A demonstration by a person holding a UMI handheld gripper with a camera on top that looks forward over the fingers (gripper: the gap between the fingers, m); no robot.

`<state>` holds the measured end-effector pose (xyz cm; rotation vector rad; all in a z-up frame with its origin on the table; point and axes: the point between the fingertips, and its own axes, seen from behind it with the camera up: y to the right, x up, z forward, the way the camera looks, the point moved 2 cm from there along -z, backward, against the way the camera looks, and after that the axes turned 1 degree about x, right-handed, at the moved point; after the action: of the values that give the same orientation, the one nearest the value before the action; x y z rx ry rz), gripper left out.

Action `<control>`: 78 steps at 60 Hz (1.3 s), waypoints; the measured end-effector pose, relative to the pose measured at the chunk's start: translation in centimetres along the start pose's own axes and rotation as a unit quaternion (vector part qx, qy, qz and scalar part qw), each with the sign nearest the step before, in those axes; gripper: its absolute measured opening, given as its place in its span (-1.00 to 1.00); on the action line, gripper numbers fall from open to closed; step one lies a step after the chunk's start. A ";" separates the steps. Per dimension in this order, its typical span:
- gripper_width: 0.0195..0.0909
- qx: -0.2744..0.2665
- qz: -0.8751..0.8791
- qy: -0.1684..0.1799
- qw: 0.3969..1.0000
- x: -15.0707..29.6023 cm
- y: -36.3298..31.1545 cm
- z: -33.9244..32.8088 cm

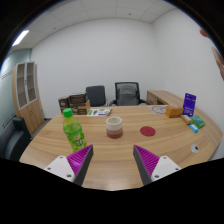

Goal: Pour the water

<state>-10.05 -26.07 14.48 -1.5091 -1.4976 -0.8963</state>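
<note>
- A hand-held gripper (112, 165) hovers over a wooden meeting table (120, 165), its fingers spread apart and holding nothing
- A green bottle (73, 131) stands upright just ahead of the left finger
- A paper cup (114, 126) stands farther ahead, centred between the fingers
- To begin well, swing left, square the fingers around the bottle's body, and close firmly before lifting
</note>
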 end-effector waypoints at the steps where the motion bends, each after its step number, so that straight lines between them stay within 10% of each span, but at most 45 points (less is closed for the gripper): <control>1: 0.77 0.006 0.002 -0.007 1.000 -1.2 -1.1 0.0; 10: 0.78 0.038 0.004 -0.028 0.999 -7.0 -11.7 0.7; 35: 0.77 0.021 -0.031 0.023 0.999 -2.9 -17.2 11.5; 45: -0.05 -0.018 -0.027 0.045 0.998 -1.8 -16.5 13.8; 67: -0.44 0.012 -0.002 0.125 0.992 -1.0 -16.8 13.7; 78: -0.44 0.035 0.015 0.094 0.995 -1.0 -16.3 14.2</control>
<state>-27.19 -14.18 8.69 -1.3525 -1.3531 -0.9317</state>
